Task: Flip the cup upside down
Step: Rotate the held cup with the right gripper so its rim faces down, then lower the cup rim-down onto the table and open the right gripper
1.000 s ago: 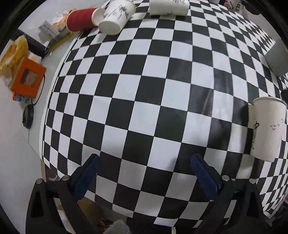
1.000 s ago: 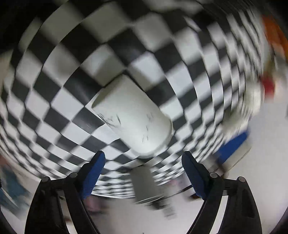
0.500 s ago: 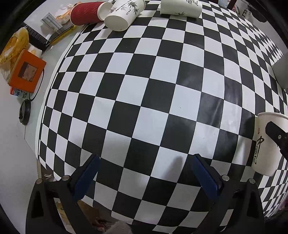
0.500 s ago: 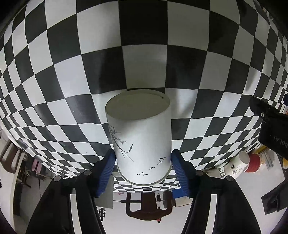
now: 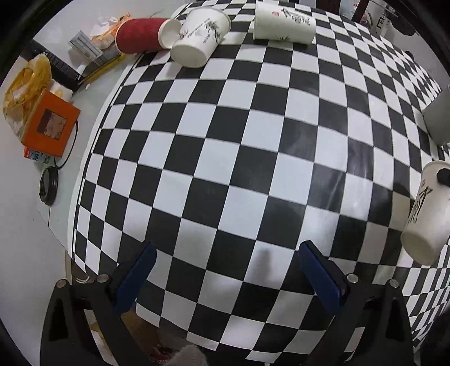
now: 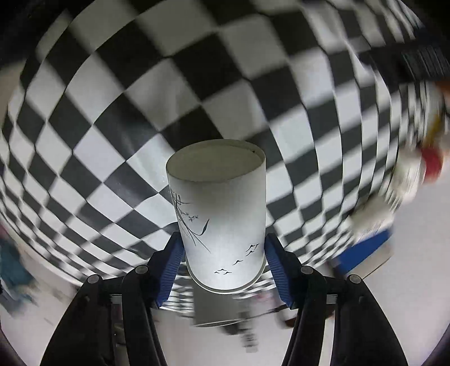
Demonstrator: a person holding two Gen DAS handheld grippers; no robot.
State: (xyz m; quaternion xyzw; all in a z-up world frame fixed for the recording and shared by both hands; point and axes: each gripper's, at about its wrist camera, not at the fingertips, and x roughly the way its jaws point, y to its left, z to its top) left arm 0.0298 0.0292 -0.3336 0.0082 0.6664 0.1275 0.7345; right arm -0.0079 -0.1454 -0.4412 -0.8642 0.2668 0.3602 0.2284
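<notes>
My right gripper (image 6: 222, 264) is shut on a white paper cup (image 6: 219, 214) with black bird and branch drawings. The blue pads press its sides near the rim end, and its closed base points away from the camera over the checkered cloth. In the left wrist view the same cup (image 5: 424, 214) hangs tilted at the far right edge, lifted off the cloth, with part of the black right gripper across it. My left gripper (image 5: 227, 277) is open and empty, low over the near edge of the checkered cloth (image 5: 239, 140).
Two white cups (image 5: 199, 33) (image 5: 284, 21) and a red cup (image 5: 140, 35) lie on their sides at the far edge. An orange box (image 5: 50, 124), snack bags and a black cable sit on the white table at left. A grey object (image 5: 438, 118) is at right.
My right gripper closed on the cup, lifted it and is swinging with it; the background is blurred. The left gripper drifted slightly and stays open.
</notes>
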